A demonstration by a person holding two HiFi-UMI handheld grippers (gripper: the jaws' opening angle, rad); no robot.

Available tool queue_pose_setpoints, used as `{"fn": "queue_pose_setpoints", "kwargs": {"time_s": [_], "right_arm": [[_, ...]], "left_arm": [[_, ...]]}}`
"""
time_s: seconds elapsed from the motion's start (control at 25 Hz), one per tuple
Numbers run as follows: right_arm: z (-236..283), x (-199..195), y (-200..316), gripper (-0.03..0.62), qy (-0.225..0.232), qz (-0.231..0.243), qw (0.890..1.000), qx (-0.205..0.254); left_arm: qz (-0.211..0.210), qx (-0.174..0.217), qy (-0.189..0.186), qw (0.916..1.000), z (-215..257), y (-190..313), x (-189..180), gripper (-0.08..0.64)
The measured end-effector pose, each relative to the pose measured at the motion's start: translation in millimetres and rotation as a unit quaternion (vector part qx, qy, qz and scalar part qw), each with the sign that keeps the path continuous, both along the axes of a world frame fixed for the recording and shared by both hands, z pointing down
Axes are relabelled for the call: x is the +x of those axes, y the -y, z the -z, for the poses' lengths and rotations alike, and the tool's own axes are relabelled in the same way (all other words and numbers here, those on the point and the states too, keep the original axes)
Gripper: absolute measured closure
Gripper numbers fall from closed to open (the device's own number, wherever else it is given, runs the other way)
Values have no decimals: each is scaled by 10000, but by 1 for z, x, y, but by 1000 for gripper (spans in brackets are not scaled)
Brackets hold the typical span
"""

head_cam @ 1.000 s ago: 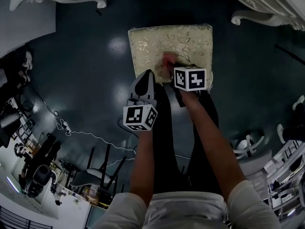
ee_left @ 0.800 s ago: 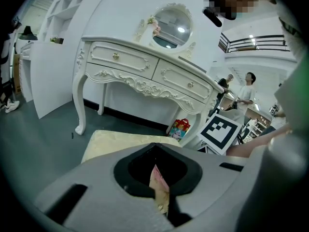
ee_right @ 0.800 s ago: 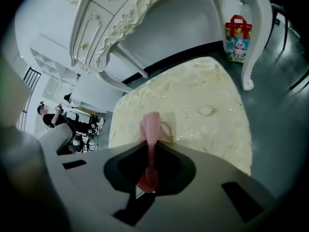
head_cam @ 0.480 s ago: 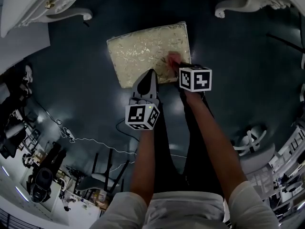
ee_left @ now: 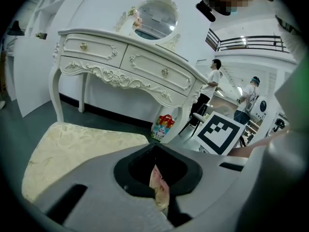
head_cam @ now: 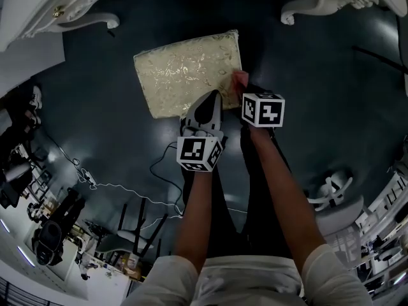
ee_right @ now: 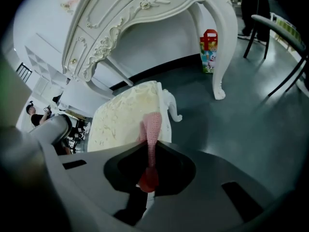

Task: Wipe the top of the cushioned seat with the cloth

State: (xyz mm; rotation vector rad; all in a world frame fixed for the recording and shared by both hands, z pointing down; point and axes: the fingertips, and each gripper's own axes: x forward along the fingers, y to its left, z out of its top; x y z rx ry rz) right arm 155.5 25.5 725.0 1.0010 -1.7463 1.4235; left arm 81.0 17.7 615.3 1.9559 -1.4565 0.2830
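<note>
The cushioned seat (head_cam: pixel 185 72) is a cream square with a gold pattern, standing low on the dark floor. My right gripper (head_cam: pixel 245 93) is shut on the pink cloth (head_cam: pixel 240 80), which lies at the seat's right near edge. In the right gripper view the cloth (ee_right: pixel 152 127) runs up from between the jaws onto the seat (ee_right: pixel 125 117). My left gripper (head_cam: pixel 207 107) sits at the seat's near edge. Its jaws are closed on a pale fold (ee_left: pixel 159 187) that looks like the seat's edge. The seat (ee_left: pixel 72 151) spreads to the left in that view.
A white carved dressing table (ee_left: pixel 120 62) stands just behind the seat, its legs (head_cam: pixel 299 8) close to the far corners. A colourful bag (ee_right: pixel 208 45) leans by one leg. A white cable (head_cam: pixel 127 185) trails on the floor at left. People stand far off (ee_left: pixel 212 81).
My right gripper has drawn the pink cloth from the seat's near middle to its right edge. The left gripper stays at the near edge. The head view has shifted.
</note>
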Motion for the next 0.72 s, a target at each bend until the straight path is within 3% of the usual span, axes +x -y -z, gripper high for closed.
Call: {"fn": "queue_pose_setpoints", "kwargs": {"time_s": [0.2, 0.36, 0.52, 0.72], "right_arm": [[-13, 19, -9, 561, -92, -388, 9990, -193], [1, 11, -5, 561, 10, -587, 9983, -30], [33, -47, -11, 561, 518, -580, 9968, 200], [43, -151, -47, 561, 973, -26, 9951, 156]], "left_arm": [[263, -38, 11, 9996, 7, -10, -9, 546], [291, -19, -108, 9995, 18, -23, -21, 546], [355, -41, -179, 9992, 24, -41, -65, 546], [527, -97, -55, 9986, 24, -70, -146, 546]]}}
